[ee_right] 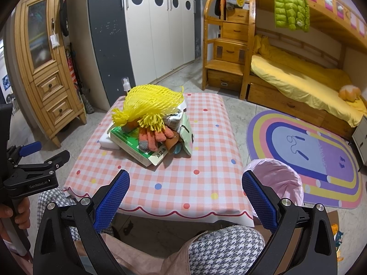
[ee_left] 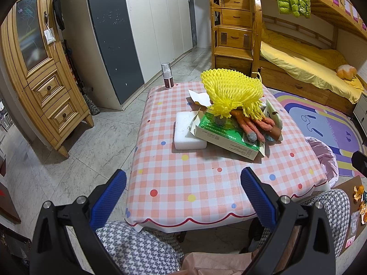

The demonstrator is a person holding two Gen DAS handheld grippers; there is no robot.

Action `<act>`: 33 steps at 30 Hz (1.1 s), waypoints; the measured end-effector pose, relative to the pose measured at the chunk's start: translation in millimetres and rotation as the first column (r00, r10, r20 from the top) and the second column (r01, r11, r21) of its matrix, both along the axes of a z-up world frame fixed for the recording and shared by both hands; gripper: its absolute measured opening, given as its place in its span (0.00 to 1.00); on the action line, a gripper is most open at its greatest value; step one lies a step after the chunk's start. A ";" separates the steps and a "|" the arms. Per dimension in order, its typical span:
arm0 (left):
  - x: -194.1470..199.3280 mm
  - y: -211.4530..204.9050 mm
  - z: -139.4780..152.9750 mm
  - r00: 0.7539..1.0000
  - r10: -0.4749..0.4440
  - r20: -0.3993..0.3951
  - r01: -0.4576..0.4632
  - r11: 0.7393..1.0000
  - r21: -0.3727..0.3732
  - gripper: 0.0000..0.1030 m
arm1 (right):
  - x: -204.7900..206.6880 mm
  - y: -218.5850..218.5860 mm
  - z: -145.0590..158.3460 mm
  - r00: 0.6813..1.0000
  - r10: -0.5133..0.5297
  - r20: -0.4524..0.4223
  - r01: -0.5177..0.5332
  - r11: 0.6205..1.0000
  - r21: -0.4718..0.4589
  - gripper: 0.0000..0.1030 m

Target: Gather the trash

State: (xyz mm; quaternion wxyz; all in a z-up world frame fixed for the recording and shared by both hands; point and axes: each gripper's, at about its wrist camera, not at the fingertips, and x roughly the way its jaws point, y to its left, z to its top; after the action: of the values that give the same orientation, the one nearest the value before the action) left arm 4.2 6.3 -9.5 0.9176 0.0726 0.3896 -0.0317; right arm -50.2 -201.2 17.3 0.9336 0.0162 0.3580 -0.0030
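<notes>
A pile of trash sits mid-table on the pink checked tablecloth (ee_left: pixel 195 178): a yellow foam fruit net (ee_left: pixel 231 89) on top, an orange glove (ee_left: pixel 254 123), a green and white carton (ee_left: pixel 227 135), a white foam block (ee_left: pixel 185 133) and crumpled paper (ee_left: pixel 199 97). The same pile shows in the right wrist view, with the net (ee_right: pixel 149 105), glove (ee_right: pixel 153 137) and carton (ee_right: pixel 137 146). A bin lined with a pink bag (ee_right: pixel 275 178) stands at the table's right side. My left gripper (ee_left: pixel 183 197) is open and empty near the table's front edge. My right gripper (ee_right: pixel 185 197) is open and empty, also at the front edge.
A small spray bottle (ee_left: pixel 167 75) stands at the table's far left corner. A wooden cabinet (ee_left: pixel 34 68) is on the left, a wardrobe (ee_left: pixel 142 23) behind, a bunk bed (ee_left: pixel 298 64) and rainbow rug (ee_right: pixel 309 155) on the right. My checked-trousered knees (ee_right: pixel 224 249) are under the front edge.
</notes>
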 end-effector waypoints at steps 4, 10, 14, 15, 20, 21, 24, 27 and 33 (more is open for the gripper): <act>0.1 -0.1 0.1 1.000 -0.001 0.000 0.001 1.000 0.000 0.94 | -1.6 0.7 -0.9 1.000 -0.001 0.000 0.001 1.000 -0.001 0.94; 0.2 -0.3 -0.2 1.000 0.000 -0.002 0.000 1.000 0.000 0.94 | -1.0 0.5 -0.6 1.000 -0.001 -0.001 0.001 1.000 -0.001 0.94; 0.1 0.4 -0.1 1.000 -0.001 -0.001 0.001 1.000 0.001 0.94 | -0.7 1.4 -1.6 1.000 0.000 -0.003 0.000 1.000 -0.002 0.94; 0.3 1.2 -0.8 1.000 0.001 -0.002 -0.001 1.000 0.003 0.94 | -0.2 2.1 -2.3 1.000 0.003 -0.005 -0.003 1.000 -0.003 0.94; 3.2 9.2 -1.7 1.000 0.016 -0.005 -0.016 1.000 0.002 0.94 | 8.3 8.9 -5.2 1.000 0.024 -0.006 -0.024 0.999 -0.021 0.94; 5.0 13.2 -1.4 1.000 0.027 -0.001 -0.027 1.000 0.001 0.94 | 11.3 10.8 -4.2 1.000 0.032 0.000 -0.032 0.999 -0.025 0.94; 12.4 24.4 0.6 0.999 0.045 0.006 -0.045 0.999 -0.015 0.94 | 24.3 16.5 -1.3 0.998 0.051 0.022 -0.050 0.998 -0.037 0.94; 22.3 31.5 0.3 0.999 0.046 0.005 -0.046 0.998 -0.039 0.94 | 43.0 21.5 2.3 0.997 0.066 0.034 -0.065 0.997 -0.034 0.94; 46.8 45.1 -4.0 0.997 0.074 0.014 -0.073 0.997 -0.038 0.94 | 83.6 26.0 -1.3 0.995 0.082 0.055 -0.082 0.997 -0.009 0.94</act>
State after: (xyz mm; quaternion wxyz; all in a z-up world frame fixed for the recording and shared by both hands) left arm 51.1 51.4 -13.5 0.9222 0.0414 0.3844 -0.0046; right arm 33.4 -175.2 16.0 0.9425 -0.0018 0.3324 0.0346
